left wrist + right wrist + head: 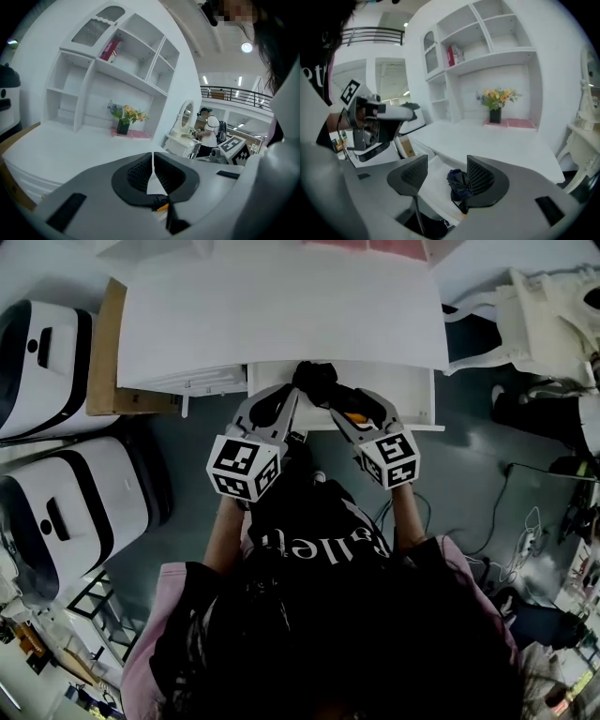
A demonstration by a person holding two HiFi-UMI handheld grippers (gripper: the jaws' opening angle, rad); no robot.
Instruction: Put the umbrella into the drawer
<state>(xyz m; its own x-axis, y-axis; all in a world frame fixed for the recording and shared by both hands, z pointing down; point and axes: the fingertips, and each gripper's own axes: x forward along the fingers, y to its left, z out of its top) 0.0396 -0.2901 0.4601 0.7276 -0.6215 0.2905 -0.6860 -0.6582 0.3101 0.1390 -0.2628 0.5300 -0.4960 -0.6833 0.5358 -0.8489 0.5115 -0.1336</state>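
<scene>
The white worktop (pixel 281 315) had its drawer (pixel 419 390) open. The left hand-held gripper (pixel 153 161) was closed and empty. The right hand-held gripper (pixel 447 165) gaped wide, holding nothing. The dark umbrella (pixel 459 183) lay in the drawer.

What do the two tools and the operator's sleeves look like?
Left tool and right tool: light grey bodies, black ribbed pads, small orange detail at the base. Each carries a white cube with black square markers. Sleeves are pink; the top is black with white lettering.
</scene>
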